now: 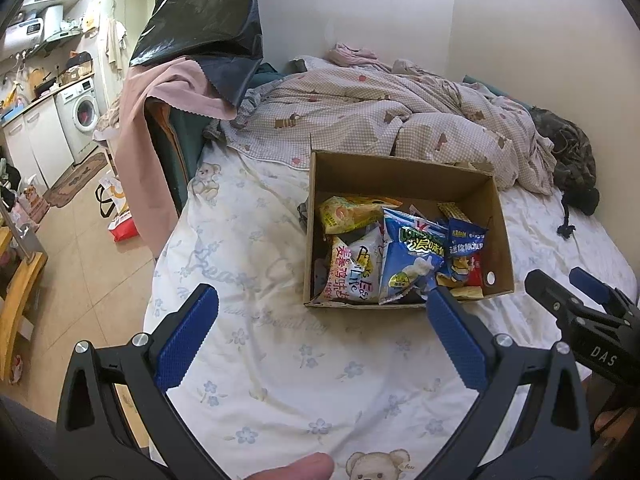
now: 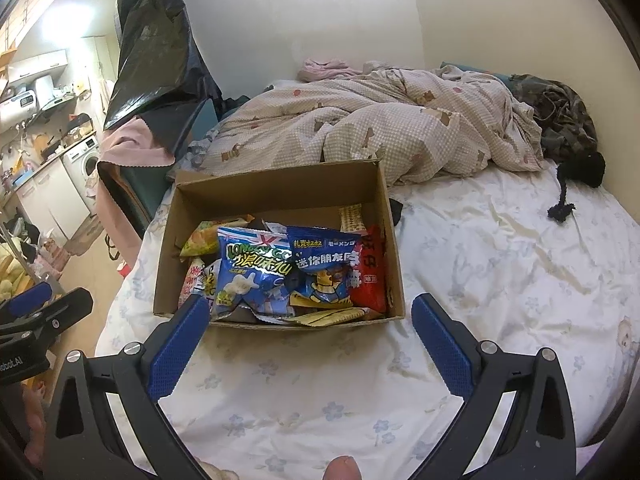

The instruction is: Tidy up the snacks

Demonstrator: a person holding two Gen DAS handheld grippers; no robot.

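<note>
An open cardboard box (image 1: 400,176) (image 2: 280,192) sits on the bed and holds several snack packets. A big blue packet (image 1: 412,256) (image 2: 248,268) lies on top, with a smaller dark blue one (image 1: 466,244) (image 2: 324,264), a red one (image 2: 370,276), a yellow one (image 1: 348,214) and a white one (image 1: 356,272) around it. My left gripper (image 1: 320,300) is open over the sheet just in front of the box, nothing between its fingers. My right gripper (image 2: 310,312) is open too, its fingertips at the box's near wall. Each gripper shows at the edge of the other's view.
A white flowered sheet (image 1: 288,352) (image 2: 500,264) covers the bed around the box. A rumpled checked quilt (image 1: 380,112) (image 2: 380,128) lies behind it, dark clothing (image 2: 560,120) at the far right. Left of the bed are a draped chair (image 1: 172,92), floor and a washing machine (image 1: 82,110).
</note>
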